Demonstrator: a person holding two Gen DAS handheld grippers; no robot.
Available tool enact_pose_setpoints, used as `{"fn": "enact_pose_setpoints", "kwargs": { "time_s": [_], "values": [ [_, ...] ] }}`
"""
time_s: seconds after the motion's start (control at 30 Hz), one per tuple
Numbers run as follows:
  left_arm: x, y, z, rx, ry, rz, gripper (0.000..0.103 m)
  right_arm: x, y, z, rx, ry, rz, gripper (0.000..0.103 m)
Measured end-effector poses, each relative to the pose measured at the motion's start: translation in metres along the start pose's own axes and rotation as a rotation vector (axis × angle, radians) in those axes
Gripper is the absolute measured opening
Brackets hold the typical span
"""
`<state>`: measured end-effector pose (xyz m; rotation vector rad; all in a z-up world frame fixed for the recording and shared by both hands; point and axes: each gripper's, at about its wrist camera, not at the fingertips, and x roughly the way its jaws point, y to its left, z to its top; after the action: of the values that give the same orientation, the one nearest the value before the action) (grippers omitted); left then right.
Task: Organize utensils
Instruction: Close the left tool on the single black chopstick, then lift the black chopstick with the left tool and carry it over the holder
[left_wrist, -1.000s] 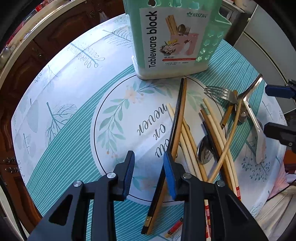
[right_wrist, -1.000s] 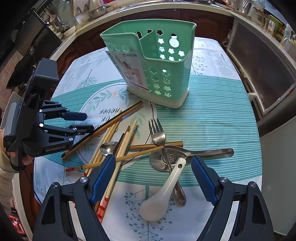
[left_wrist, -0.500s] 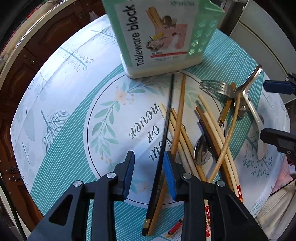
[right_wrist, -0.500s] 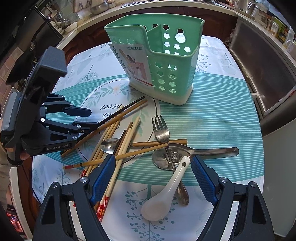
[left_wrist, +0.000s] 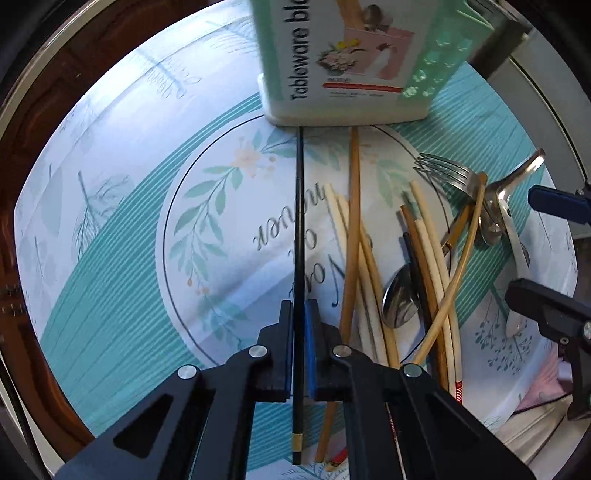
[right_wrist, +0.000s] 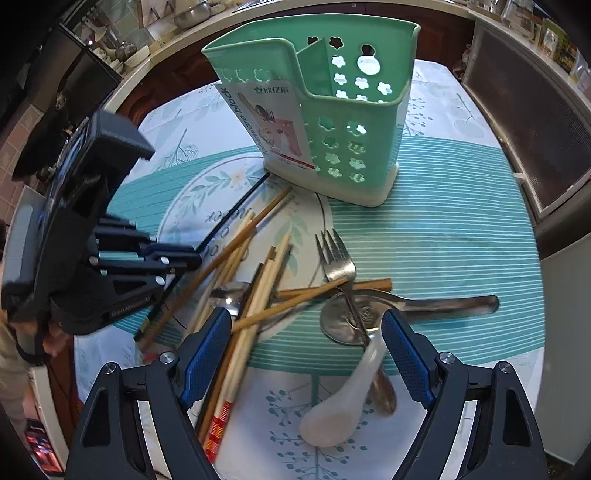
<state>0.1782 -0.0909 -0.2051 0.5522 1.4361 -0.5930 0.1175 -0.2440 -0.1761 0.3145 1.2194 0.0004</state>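
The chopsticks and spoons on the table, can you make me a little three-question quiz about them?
1. True or false: the left gripper is shut on the black chopstick.
2. What stands between the right gripper's open jaws? A) white spoon B) a cup C) a knife
3. Fill in: the green utensil holder has nothing in it and stands ____ on the tablecloth.

Key: 1 true; 2 A; 3 upright.
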Motion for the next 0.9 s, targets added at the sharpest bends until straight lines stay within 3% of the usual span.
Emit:
{"fn": "enact_pose_setpoints", "kwargs": {
  "time_s": [0.23, 0.4, 0.67, 0.77, 0.83, 0.9],
  "values": [
    [-0.002, 0.026, -0.026, -0.151, -0.015, -0.014, 0.003, 0.025, 0.003, 0.035, 0.114, 0.031, 0.11, 0.059],
    [-0.002, 0.04, -0.039, -0.193, -0.03, -0.026, 0.003, 0.053, 0.008, 0.063, 0.195, 0.051, 0.098, 0.051],
    [-0.004, 0.061, -0.051, -0.216, -0.049, -0.054, 0.004, 0.067, 0.012, 0.082, 0.253, 0.031, 0.065, 0.05],
    [-0.001, 0.07, -0.056, -0.229, -0.055, -0.058, 0.004, 0.07, 0.013, 0.083, 0.249, 0.016, 0.026, 0.034],
    [-0.002, 0.073, -0.06, -0.238, -0.062, -0.056, 0.004, 0.073, 0.015, 0.085, 0.246, 0.012, 0.012, 0.013],
    [-0.002, 0.077, -0.065, -0.258, -0.072, -0.056, 0.003, 0.074, 0.013, 0.084, 0.266, 0.009, 0.052, 0.011]
  ]
}}
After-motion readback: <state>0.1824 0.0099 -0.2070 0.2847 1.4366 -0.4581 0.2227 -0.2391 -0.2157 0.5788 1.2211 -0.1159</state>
